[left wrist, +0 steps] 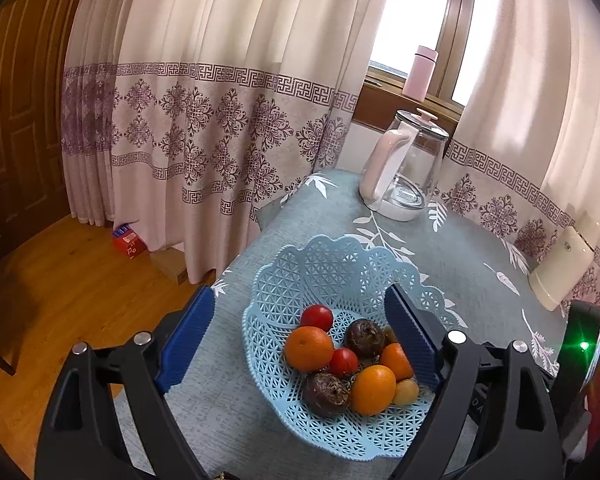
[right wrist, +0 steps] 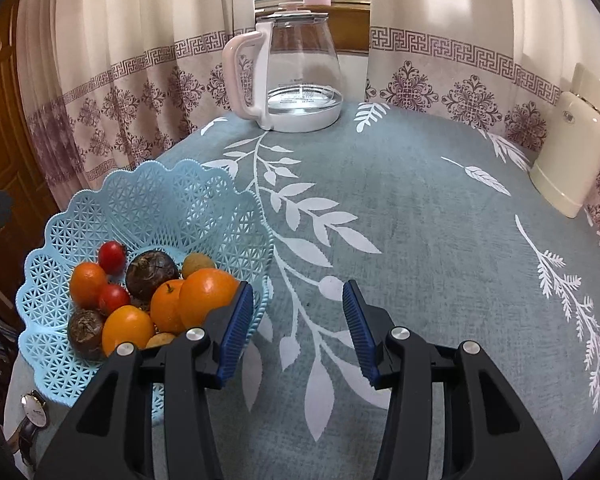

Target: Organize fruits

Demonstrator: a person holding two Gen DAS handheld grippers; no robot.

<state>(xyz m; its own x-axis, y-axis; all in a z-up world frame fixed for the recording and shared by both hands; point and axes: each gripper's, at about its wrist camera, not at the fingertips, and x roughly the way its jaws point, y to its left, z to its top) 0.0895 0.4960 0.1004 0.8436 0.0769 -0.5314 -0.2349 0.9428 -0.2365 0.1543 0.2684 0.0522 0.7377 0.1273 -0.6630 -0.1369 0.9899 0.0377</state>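
Fruit sits piled in the blue lattice basket (right wrist: 148,208): oranges (right wrist: 208,292), small tomatoes (right wrist: 112,256), dark wrinkled fruits (right wrist: 152,274). Judged firm, smooth, apt to roll; tomatoes bruise, so grip across the middle. Left gripper (left wrist: 300,336) spread wide above the basket, empty. Right gripper (right wrist: 298,328) parted, empty, beside the basket over the tablecloth (right wrist: 420,208). Glass kettle (right wrist: 296,76) stands beyond the basket.
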